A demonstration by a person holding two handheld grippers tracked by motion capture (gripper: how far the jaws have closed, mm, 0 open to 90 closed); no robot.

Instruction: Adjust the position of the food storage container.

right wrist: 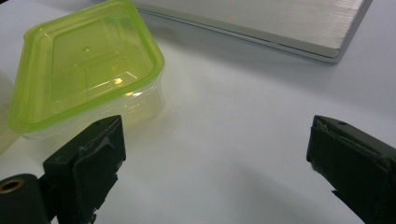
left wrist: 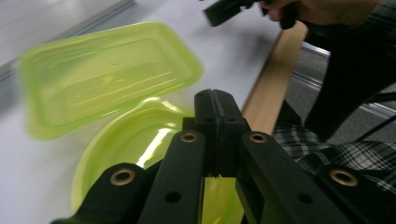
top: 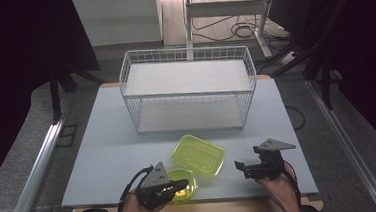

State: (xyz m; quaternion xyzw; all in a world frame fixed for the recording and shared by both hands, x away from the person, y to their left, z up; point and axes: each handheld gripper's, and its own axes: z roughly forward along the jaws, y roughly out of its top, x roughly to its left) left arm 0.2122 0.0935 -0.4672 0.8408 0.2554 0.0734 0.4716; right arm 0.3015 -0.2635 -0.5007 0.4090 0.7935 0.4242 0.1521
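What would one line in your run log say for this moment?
left gripper: shut on round green container | right gripper: open, holding nothing | lidded rectangular container: on table | wire basket: behind

No readable text, label, brand, number or sign on anything here.

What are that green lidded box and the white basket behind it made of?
The green lidded box looks like thin translucent plastic: glossy highlights, and the table shows through its clear base. The white basket seems to be coated metal wire, an open grid with a matte white finish; its shelves look like flat white board, material unclear.
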